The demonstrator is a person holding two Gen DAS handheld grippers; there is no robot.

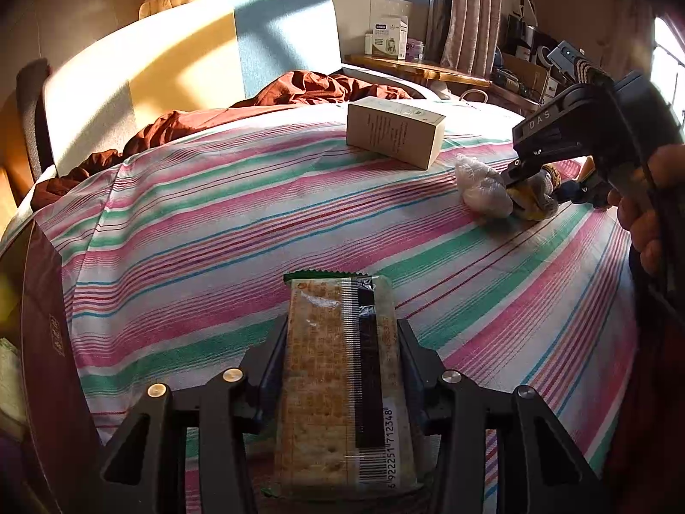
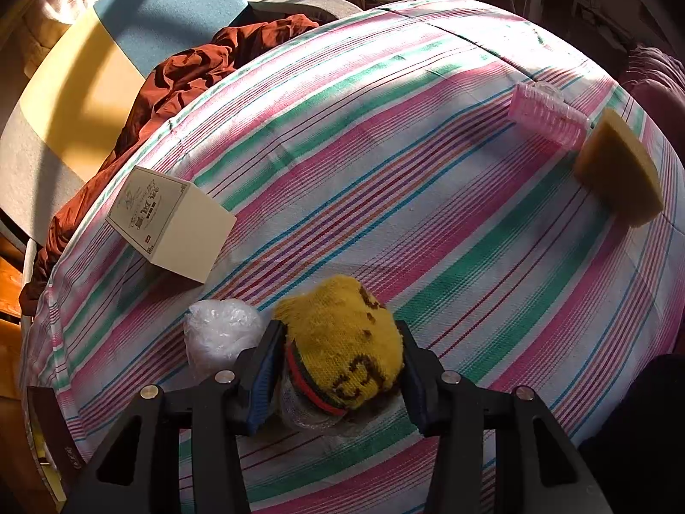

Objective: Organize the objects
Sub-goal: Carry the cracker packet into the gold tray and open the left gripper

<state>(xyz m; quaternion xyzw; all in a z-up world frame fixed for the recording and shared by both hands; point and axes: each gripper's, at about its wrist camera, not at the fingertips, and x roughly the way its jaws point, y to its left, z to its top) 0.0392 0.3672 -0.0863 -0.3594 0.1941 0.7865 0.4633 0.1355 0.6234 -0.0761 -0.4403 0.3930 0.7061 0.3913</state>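
My left gripper [image 1: 342,334] is shut on a long cracker packet [image 1: 338,381] and holds it just above the striped bedspread [image 1: 214,231]. My right gripper [image 2: 340,338] is shut on a yellow knitted sock bundle [image 2: 342,342], low over the bedspread [image 2: 428,222]; it shows in the left wrist view [image 1: 520,184] at the right, gripping the sock bundle [image 1: 535,199]. A crumpled clear plastic bag [image 2: 220,334] lies just left of the sock, also seen from the left [image 1: 481,186]. A cream box [image 1: 394,132] lies further back, also in the right wrist view [image 2: 171,225].
A pink ribbed plastic container [image 2: 548,118] and a yellow sponge wedge [image 2: 618,169] lie at the bed's far right. A rust-red sheet [image 1: 299,90] is bunched by the headboard [image 1: 171,73]. A dark maroon box [image 1: 51,342] stands at the left edge. A wooden side table [image 1: 419,68] stands behind.
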